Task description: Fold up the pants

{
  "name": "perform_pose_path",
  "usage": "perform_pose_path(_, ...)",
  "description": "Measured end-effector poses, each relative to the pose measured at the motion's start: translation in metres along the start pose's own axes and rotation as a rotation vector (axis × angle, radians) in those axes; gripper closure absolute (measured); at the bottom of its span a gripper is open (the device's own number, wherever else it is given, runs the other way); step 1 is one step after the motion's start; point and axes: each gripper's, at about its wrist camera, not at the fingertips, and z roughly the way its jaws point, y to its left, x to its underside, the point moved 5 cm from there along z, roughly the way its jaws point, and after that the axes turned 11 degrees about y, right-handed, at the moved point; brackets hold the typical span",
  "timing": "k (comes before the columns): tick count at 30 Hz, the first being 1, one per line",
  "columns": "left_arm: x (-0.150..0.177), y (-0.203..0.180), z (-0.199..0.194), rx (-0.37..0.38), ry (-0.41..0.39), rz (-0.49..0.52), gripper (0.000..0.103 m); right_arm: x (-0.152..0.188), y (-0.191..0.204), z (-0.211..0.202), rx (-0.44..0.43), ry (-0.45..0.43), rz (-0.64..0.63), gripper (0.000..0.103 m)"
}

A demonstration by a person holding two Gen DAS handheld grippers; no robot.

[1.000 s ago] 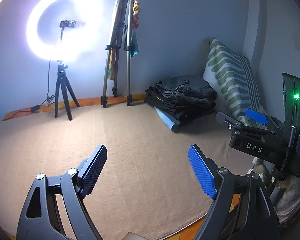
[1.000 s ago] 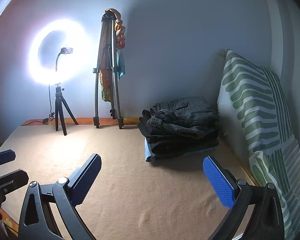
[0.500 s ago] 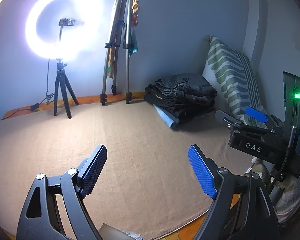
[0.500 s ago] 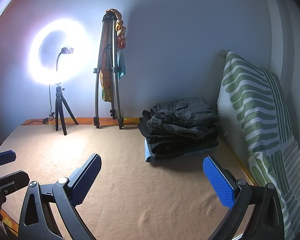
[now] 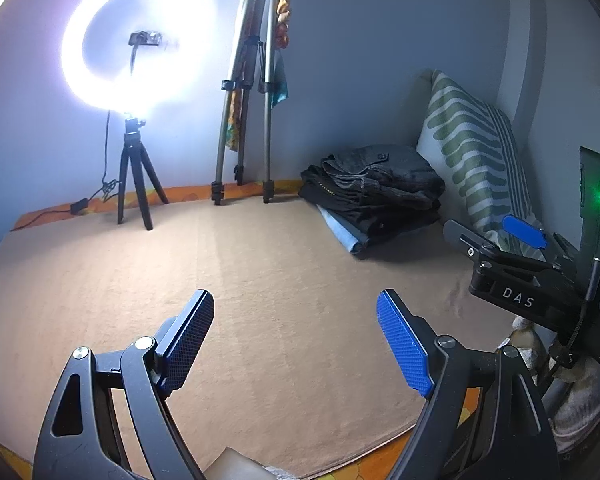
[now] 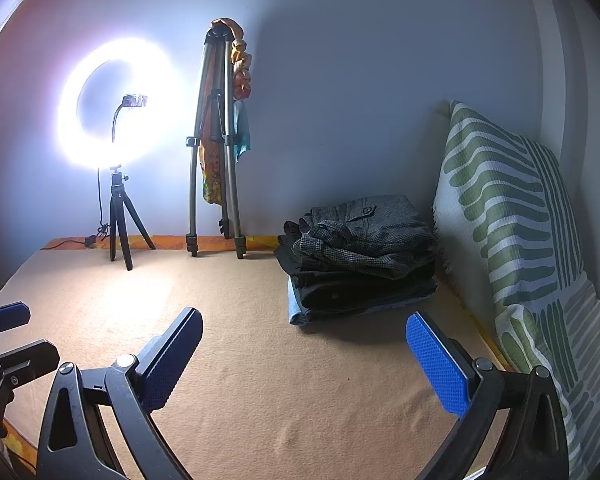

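Note:
A stack of folded pants [image 5: 374, 194] lies at the back right of the tan blanket [image 5: 260, 280], next to the pillow; it also shows in the right wrist view [image 6: 360, 256]. The top pair is grey, with dark pairs and a light blue pair under it. My left gripper [image 5: 296, 342] is open and empty, above the blanket's front part. My right gripper [image 6: 304, 354] is open and empty, in front of the stack. The right gripper's body shows at the right of the left wrist view [image 5: 540, 280].
A lit ring light on a small tripod [image 6: 118, 128] and a folded tall tripod [image 6: 218, 140] with cloth hung on it stand at the back wall. A green-patterned pillow [image 6: 512, 240] leans at the right. The blanket's front edge [image 5: 380, 446] is close below.
The left wrist view has tilted slightly, showing more of the blanket's front edge. Both grippers stay open. The stack has not moved.

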Motion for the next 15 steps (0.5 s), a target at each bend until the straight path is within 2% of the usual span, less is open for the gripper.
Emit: perform_pose_path(15,0.0002,-0.0005,-0.0052,-0.028,-0.042,0.014,0.019,0.0013,0.0004,0.0,0.001,0.004,-0.005,0.0)
